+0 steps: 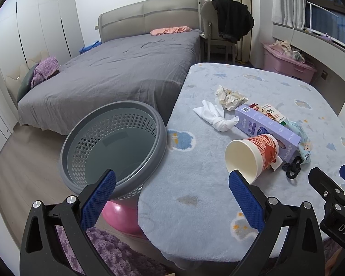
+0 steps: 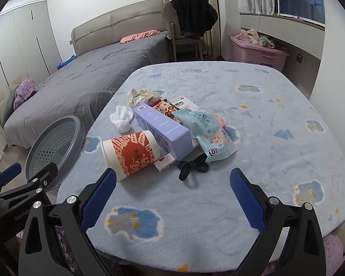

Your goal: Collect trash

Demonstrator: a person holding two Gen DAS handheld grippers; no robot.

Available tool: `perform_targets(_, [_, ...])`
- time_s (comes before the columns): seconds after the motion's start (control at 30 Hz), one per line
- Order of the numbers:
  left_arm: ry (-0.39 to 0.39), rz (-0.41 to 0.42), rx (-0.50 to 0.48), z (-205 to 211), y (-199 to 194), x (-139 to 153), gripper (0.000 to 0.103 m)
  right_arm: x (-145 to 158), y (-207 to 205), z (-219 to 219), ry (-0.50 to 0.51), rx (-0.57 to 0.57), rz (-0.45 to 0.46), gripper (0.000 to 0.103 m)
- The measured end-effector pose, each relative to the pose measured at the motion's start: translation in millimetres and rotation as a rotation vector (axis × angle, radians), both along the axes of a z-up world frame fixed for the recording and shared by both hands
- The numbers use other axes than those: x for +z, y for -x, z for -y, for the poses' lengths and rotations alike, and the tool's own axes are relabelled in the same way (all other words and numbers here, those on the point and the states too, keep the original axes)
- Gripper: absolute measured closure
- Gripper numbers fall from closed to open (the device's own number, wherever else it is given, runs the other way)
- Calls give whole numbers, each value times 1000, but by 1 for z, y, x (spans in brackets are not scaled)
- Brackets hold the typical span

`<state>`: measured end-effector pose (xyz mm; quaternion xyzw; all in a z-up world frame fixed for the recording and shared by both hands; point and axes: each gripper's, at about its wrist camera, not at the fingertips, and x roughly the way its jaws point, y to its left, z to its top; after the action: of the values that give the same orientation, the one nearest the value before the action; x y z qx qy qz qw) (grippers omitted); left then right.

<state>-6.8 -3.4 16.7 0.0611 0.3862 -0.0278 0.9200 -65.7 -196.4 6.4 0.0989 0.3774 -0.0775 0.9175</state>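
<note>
Trash lies in a heap on the blue fleece-covered table [image 1: 195, 184] [image 2: 276, 142]: a tipped red-and-white paper cup [image 1: 253, 155] [image 2: 131, 155], a purple box [image 1: 267, 125] [image 2: 163, 131], a knotted white tissue [image 1: 218, 117] [image 2: 121, 119], crumpled paper [image 1: 230, 95] [image 2: 141, 95], a light blue wipes packet [image 2: 211, 135], snack wrappers [image 2: 165, 109] and a black hair tie [image 1: 293, 168] [image 2: 192, 168]. A grey perforated basket [image 1: 115, 147] [image 2: 55, 147] stands empty left of the table. My left gripper [image 1: 171, 184] is open over the table's left edge. My right gripper [image 2: 172, 184] is open just before the hair tie.
A grey bed [image 1: 126, 69] lies behind the basket. A chair with a black jacket [image 1: 232, 20] and a pink storage bin [image 1: 287, 62] stand beyond the table. A pink ball [image 1: 119, 216] sits under the basket. White wardrobes [image 1: 34, 23] line the left wall.
</note>
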Motion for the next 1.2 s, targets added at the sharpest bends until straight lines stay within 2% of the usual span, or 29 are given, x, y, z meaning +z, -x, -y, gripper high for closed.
perform_targets(1.2, [-1,20,-4,1,6,3,6,8,8,0,1,-3,20,9])
